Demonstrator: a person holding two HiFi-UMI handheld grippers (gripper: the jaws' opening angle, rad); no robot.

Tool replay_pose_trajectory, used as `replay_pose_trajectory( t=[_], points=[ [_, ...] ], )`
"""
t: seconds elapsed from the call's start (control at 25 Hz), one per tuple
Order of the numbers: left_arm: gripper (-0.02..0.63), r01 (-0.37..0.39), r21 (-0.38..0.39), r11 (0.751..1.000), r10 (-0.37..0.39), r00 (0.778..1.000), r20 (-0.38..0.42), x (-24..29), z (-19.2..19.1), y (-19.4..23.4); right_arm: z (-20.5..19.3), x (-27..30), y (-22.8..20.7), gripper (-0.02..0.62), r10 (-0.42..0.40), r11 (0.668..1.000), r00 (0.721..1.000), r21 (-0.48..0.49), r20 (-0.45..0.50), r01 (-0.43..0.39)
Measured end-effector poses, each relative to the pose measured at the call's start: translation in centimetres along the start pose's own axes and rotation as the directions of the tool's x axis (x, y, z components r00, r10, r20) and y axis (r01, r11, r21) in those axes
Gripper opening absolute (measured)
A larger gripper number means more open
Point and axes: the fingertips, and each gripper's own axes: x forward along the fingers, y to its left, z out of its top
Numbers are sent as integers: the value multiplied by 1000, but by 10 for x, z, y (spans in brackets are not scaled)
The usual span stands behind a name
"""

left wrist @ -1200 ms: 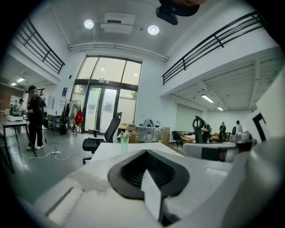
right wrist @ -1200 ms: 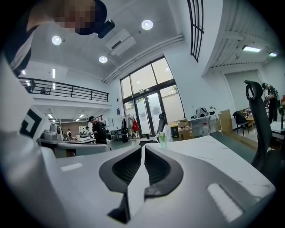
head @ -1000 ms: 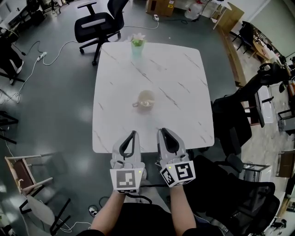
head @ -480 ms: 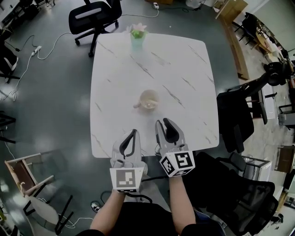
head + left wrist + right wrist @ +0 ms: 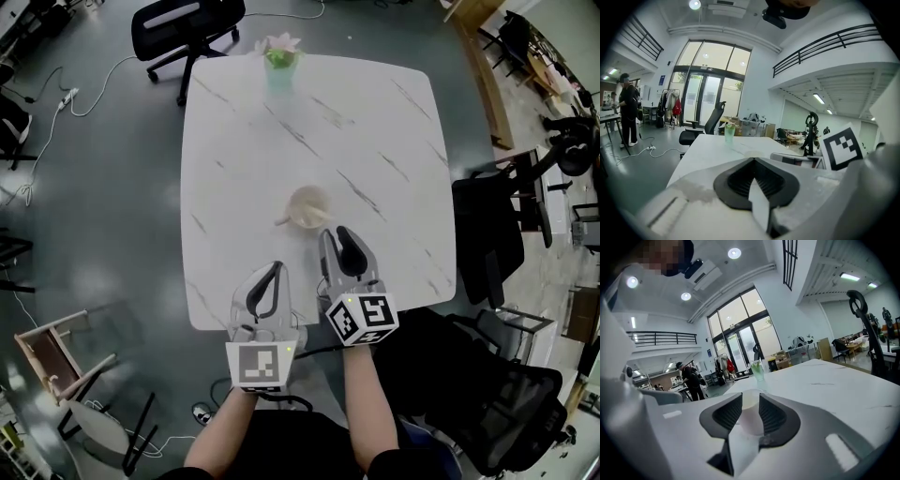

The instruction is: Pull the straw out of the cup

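two sets at lower centre: left tongs [image 5: 274,269] clenched empty, right tongs [image 5: 335,235] just spreading wide, cup [image 5: 309,206] just ahead, untouched, on desk [image 5: 375,122].

One table [image 5: 394,141] bears one cup [image 5: 308,206] and one flower vase [image 5: 279,64].
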Motion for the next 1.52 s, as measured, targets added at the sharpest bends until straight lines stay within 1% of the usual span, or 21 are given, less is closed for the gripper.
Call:
replay_pose_trajectory(
  t=[0.08,0.16,0.28,0.36,0.4,0.52,0.64,0.72,0.84,0.96,1.2,1.52],
  points=[
    [2,13,31,999,-13,1000,-3,4,-2,2,-2,7,-3,115,-5,1000,1000,10,-2,5],
    [2,11,13,1000,-11,1000,-12,7,-2,5,-4,14,-6,115,-10,1000,1000,19,-6,11],
    [2,14,23,1000,-14,1000,-3,11,-3,11,-7,22,-9,115,-18,1000,1000,20,-10,18],
    [0,0,-11,1000,0,1000,-12,13,-4,15,-8,27,-10,111,-20,1000,1000,15,-14,20],
    [2,-4,-20,1000,4,1000,-18,14,-4,17,-8,29,-11,106,-21,1000,1000,13,-16,21],
    [2,9,19,1000,-8,1000,-15,15,-2,20,-7,32,-11,87,-28,1000,999,0,-21,28],
    [2,-4,-18,1000,4,1000,-13,13,2,21,-3,32,-11,45,-42,999,999,-20,-18,42],
    [1,-1,0,1000,1,1000,-1,12,6,22,0,32,-9,43,-44,999,999,-28,-16,44],
    [2,-3,-3,1000,3,1000,16,9,12,22,11,29,-5,41,-40,998,999,-42,0,40],
    [1,7,34,999,-8,999,35,5,19,20,26,20,0,48,-36,998,999,-59,28,37],
    [2,-2,43,999,-1,997,82,-17,39,6,63,-17,15,49,-14,996,995,-88,101,22],
    [2,-42,75,996,29,987,161,-55,66,-22,107,-85,39,49,62,990,978,-137,198,-35]
  ],
)
